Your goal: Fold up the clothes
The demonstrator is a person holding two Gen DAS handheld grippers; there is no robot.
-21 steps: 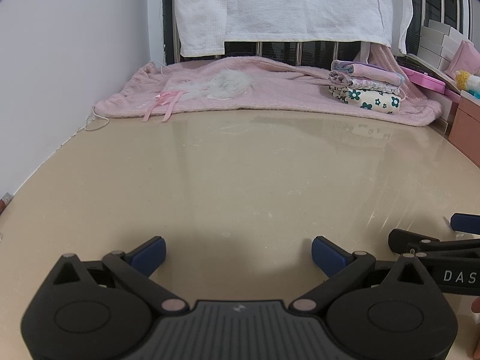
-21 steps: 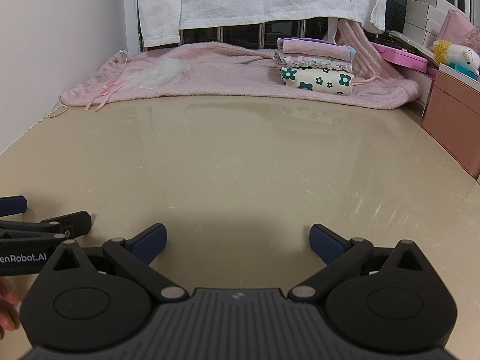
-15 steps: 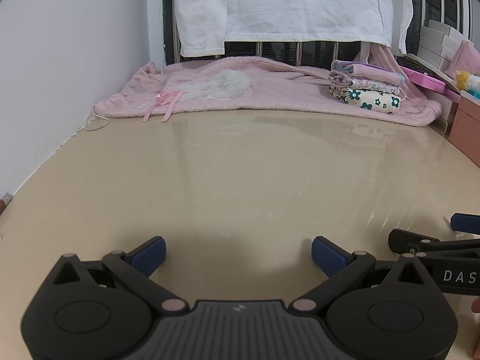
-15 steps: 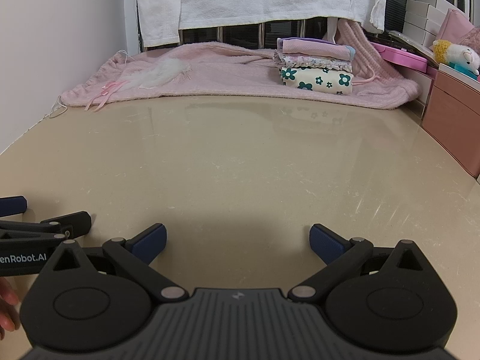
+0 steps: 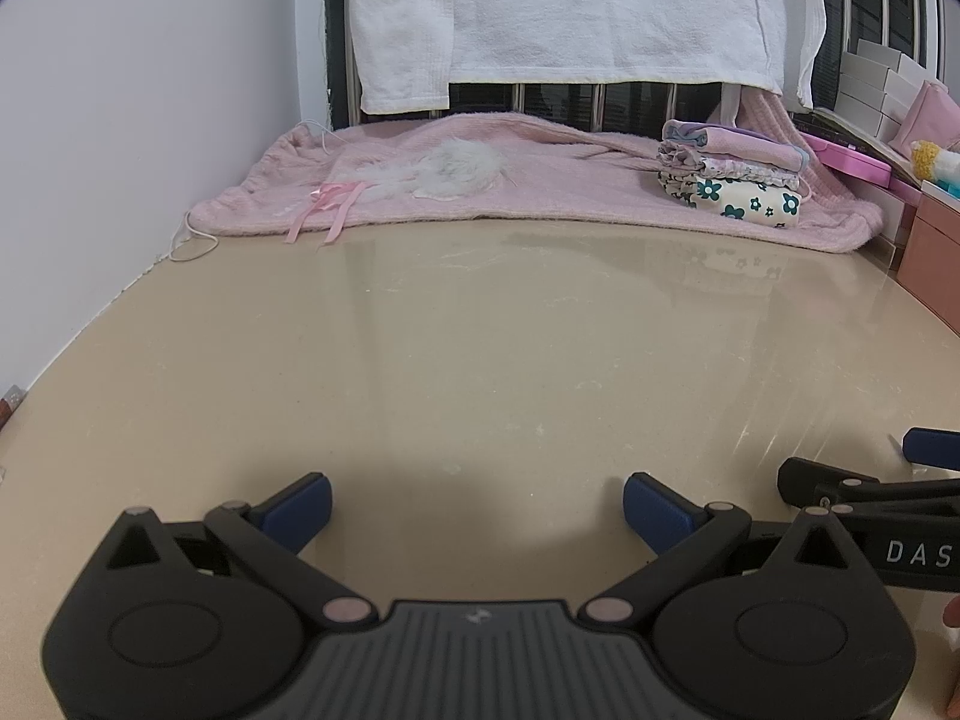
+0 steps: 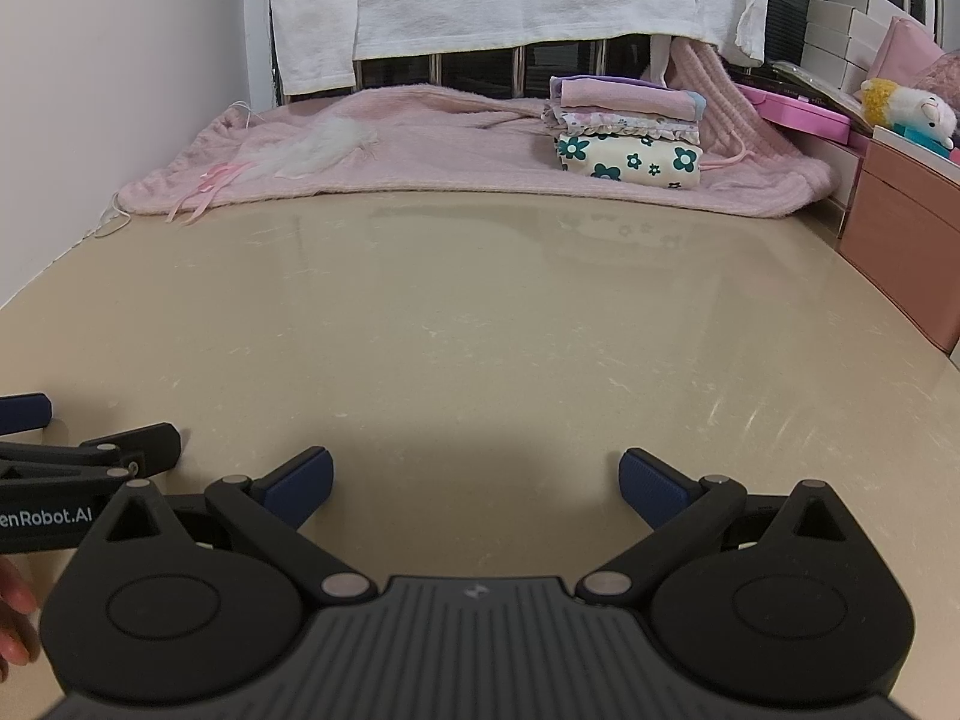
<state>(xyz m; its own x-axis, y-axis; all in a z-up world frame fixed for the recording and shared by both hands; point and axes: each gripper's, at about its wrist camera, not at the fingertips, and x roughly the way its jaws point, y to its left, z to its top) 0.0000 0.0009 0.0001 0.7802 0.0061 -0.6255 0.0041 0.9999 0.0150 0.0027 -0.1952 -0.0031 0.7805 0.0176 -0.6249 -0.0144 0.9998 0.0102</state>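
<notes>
We hold the left gripper (image 5: 477, 501) and right gripper (image 6: 474, 480) wide open, both empty, above the table (image 5: 480, 360). Folded clothes (image 6: 627, 132) sit far back.

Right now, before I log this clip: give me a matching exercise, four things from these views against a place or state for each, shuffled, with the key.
Things:
1. folded clothes stack
2. white towel
3. pink ribbon
4. left gripper

Places or states:
A. hanging over the rail at the back
B. open, nothing between its fingers
C. on the pink blanket, right side
D. at the blanket's front edge, left side

Pairs: 1-C, 2-A, 3-D, 4-B
</notes>
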